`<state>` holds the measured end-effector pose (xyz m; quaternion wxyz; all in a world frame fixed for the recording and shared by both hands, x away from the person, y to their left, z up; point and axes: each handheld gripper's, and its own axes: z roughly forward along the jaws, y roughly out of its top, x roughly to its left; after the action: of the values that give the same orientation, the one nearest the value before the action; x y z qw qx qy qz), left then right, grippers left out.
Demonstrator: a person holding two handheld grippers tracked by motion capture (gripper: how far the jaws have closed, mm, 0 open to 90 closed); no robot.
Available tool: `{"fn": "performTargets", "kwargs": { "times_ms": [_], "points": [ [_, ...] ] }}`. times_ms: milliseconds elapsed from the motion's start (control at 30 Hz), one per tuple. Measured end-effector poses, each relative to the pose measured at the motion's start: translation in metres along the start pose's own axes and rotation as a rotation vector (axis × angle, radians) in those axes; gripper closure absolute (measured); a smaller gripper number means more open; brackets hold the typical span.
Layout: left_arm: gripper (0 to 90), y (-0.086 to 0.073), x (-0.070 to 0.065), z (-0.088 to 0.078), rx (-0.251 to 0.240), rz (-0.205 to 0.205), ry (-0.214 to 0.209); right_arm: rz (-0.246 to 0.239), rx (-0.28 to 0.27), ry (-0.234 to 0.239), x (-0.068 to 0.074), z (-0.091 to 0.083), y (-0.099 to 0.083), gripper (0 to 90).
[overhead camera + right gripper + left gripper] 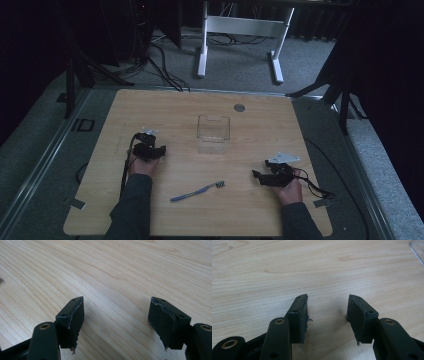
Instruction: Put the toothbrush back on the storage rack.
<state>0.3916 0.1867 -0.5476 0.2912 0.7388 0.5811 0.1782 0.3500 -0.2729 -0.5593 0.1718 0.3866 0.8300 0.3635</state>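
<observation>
While both claws rest spread and empty, we see the blue toothbrush (pixel 197 191) lying near the bench's front edge, between left claw (pixel 148 134) and right claw (pixel 258 175), its bristle end aimed at the right, which looks nearer.

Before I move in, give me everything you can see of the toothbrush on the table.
The toothbrush is slim and blue, plastic by the look of it, with a pale bristle head at its right end. It lies flat on the wooden table, slanting so that the head sits slightly farther from the person than the handle tip. It rests near the front edge, about midway between the two forearms and nearer the person than the clear container. Nothing touches it but the tabletop. Finer detail is too small to tell.
</observation>
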Motion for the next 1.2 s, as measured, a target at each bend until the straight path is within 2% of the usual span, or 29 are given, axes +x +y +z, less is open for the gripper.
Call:
{"fn": "performTargets", "kwargs": {
  "times_ms": [100,300,433,633,800,967,1000,1033,1067,1200],
  "points": [
    [51.4,-0.001,0.002,-0.004,0.015,0.003,-0.026,0.002,0.000,-0.002,0.000,0.000,0.000,28.7],
    [51.7,-0.001,0.004,-0.014,-0.014,0.018,-0.046,0.007,0.001,-0.006,0.001,0.000,0.000,28.7],
    [51.7,0.003,0.003,-0.028,-0.046,0.039,-0.061,0.008,0.001,-0.006,0.001,0.000,0.000,28.7],
    [54.5,0.007,0.000,-0.045,-0.088,0.062,-0.055,0.008,0.001,-0.006,0.001,0.000,0.000,28.7],
    [55.0,0.006,-0.003,-0.061,-0.129,0.075,-0.077,0.008,0.001,-0.006,0.001,0.000,0.000,28.6],
    [55.3,0.005,-0.008,-0.065,-0.122,0.085,-0.103,0.008,0.001,-0.006,0.001,0.000,0.000,28.6],
    [55.3,0.004,-0.011,-0.067,-0.114,0.084,-0.131,0.008,0.001,-0.006,0.001,0.000,0.000,28.6],
    [55.5,0.004,-0.011,-0.067,-0.114,0.084,-0.131,0.008,0.002,-0.006,0.001,0.000,0.000,28.6],
    [55.6,0.004,-0.015,-0.068,-0.108,0.095,-0.147,0.008,0.001,-0.006,0.001,0.000,0.000,28.6],
    [55.4,0.004,-0.023,-0.070,-0.099,0.123,-0.160,0.007,0.000,-0.006,0.001,0.000,0.000,28.6]
  ]
}}
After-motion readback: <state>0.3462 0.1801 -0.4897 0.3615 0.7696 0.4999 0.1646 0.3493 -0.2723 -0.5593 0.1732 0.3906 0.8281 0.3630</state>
